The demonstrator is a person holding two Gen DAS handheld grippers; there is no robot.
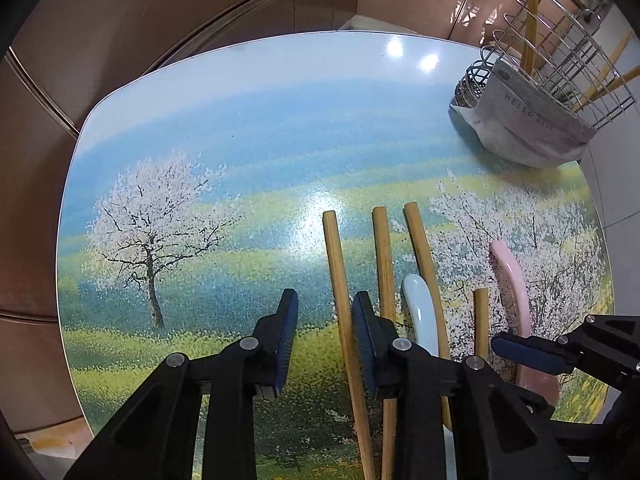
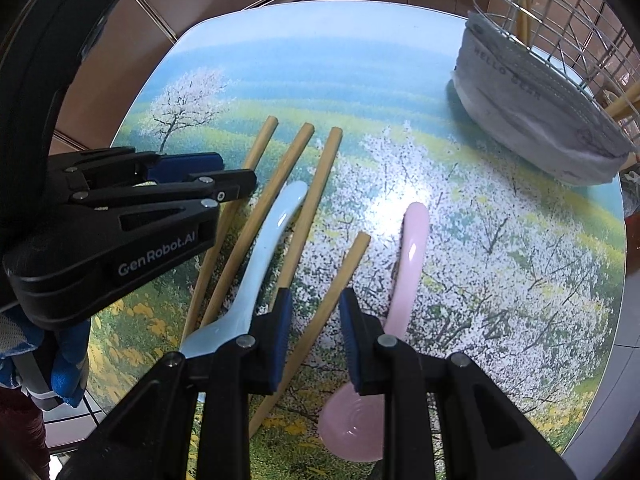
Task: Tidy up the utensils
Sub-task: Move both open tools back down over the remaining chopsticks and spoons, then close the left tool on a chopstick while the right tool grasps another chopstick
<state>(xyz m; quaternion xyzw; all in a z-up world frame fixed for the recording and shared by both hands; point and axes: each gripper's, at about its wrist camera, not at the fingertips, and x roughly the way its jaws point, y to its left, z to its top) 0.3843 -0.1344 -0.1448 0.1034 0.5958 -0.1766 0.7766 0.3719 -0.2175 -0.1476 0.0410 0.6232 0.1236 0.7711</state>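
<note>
Chopsticks [image 2: 316, 184] flank blue spoon [image 2: 264, 256] and pink spoon [image 2: 408, 264]; wire basket [image 2: 568, 20] holds chopsticks; both grippers [image 1: 324, 340] [image 2: 314, 340] gape wide, empty.

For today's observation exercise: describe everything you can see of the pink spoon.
The pink spoon is glossy, ceramic-looking, with a curved handle and a round bowl showing ring ridges inside. It lies bowl-up on the table, bowl nearest the camera, handle pointing toward the rack. It sits apart from the chopsticks. The right gripper hovers open beside it, one finger overlapping it in view; contact is unclear.
</note>
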